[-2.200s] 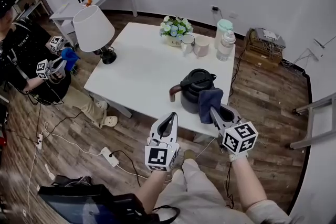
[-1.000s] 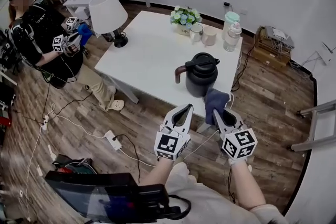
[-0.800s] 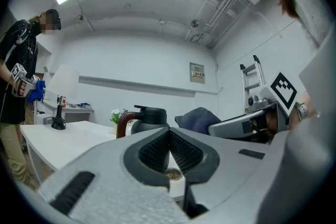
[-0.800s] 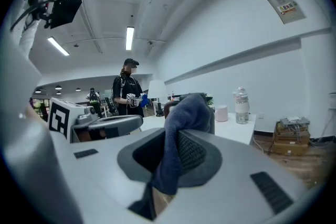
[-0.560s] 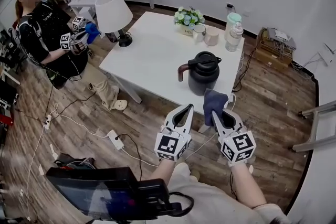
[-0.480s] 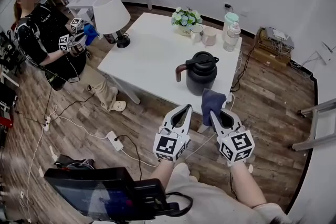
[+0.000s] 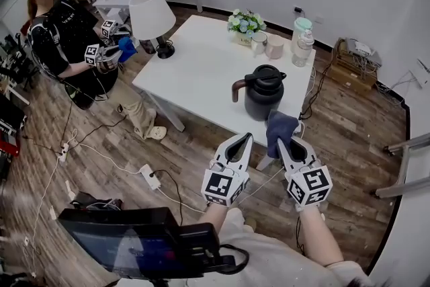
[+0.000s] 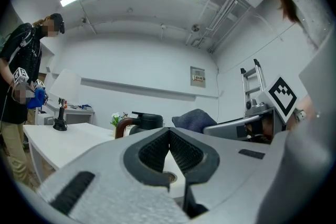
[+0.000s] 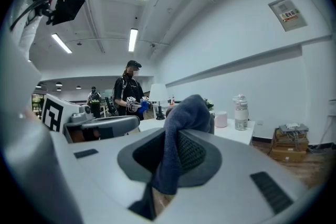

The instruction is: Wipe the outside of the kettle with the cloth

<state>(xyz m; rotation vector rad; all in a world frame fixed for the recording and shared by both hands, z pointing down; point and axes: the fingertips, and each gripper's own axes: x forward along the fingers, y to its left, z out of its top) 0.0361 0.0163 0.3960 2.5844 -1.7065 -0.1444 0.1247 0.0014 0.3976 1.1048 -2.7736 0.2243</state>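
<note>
A black kettle (image 7: 263, 92) with a brown spout stands near the front right edge of the white table (image 7: 201, 70). My right gripper (image 7: 281, 136) is shut on a dark blue cloth (image 7: 279, 127), held off the table just in front of the kettle. In the right gripper view the cloth (image 9: 181, 136) bulges up between the jaws. My left gripper (image 7: 247, 138) is shut with nothing in it, over the floor left of the right one. The left gripper view shows the kettle (image 8: 140, 121) and the cloth (image 8: 194, 119) beyond its jaws.
A flower pot (image 7: 246, 25), two mugs (image 7: 267, 45) and two bottles (image 7: 302, 44) stand at the table's far edge. A white lamp (image 7: 150, 17) is at its left corner. A person (image 7: 70, 37) with grippers stands at the left. Cables and a power strip (image 7: 149, 177) lie on the wooden floor.
Both grippers have drawn back from the kettle: the cloth was against its side, now it is held off the table edge. The view has shifted as the head moved.
</note>
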